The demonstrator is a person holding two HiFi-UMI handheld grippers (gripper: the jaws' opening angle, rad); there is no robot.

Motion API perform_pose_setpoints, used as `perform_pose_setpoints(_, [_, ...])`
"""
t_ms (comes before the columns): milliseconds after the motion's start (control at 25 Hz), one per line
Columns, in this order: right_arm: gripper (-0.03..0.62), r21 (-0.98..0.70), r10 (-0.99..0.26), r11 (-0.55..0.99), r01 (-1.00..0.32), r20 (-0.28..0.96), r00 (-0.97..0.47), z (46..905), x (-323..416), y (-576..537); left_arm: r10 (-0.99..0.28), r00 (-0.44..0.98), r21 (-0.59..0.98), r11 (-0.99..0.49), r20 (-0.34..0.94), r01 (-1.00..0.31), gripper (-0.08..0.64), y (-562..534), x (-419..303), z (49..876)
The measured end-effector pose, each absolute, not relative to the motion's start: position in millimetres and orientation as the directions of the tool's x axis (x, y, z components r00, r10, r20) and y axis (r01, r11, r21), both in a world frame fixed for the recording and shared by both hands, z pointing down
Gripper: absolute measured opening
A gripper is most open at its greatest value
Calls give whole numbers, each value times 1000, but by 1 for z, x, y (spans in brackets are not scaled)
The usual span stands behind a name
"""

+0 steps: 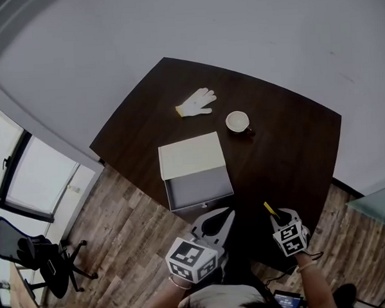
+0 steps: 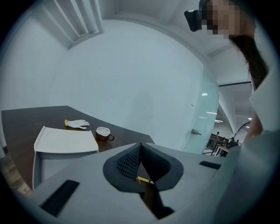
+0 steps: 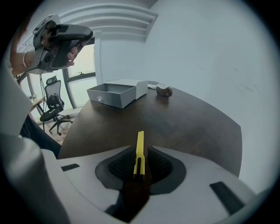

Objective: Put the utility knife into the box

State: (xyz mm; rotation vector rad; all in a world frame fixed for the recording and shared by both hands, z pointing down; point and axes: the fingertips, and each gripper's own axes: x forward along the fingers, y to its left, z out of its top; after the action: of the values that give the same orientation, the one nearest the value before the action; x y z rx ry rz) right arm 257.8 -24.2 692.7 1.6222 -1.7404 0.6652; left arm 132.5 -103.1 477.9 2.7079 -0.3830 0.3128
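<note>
**Desk:** At the near edge of the table (image 1: 289, 151), what do you list?

**Operator:** Item one: right gripper (image 1: 280, 215), jaws closed tight on the utility knife (image 3: 140, 141). Its yellow body sticks out forward past the jaw tips, held above the table.

Item two: left gripper (image 2: 140, 147), jaws pressed together with nothing between them, raised near the table edge.

**Desk:** And further in?

**Operator:** Item three: grey box (image 1: 201, 204), open, well apart from the knife. I see its pale lid (image 1: 191, 155) against the far side.

Item four: cup (image 1: 238, 122).

Item five: white glove (image 1: 196, 102), lying beyond the lid.
</note>
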Motion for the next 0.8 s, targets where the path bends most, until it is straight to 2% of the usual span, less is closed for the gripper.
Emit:
perform_pose_setpoints(600, [97,11,-649,98,-995,759,-55,702,257,-19,-207,935,350,-886,288,-304,18,-102,138,484])
perform_pose_setpoints(800, [74,12,-676,97,-995,735,-57,701,257,-21,-207,936,350,-886,286,-303,18,-103,139,484])
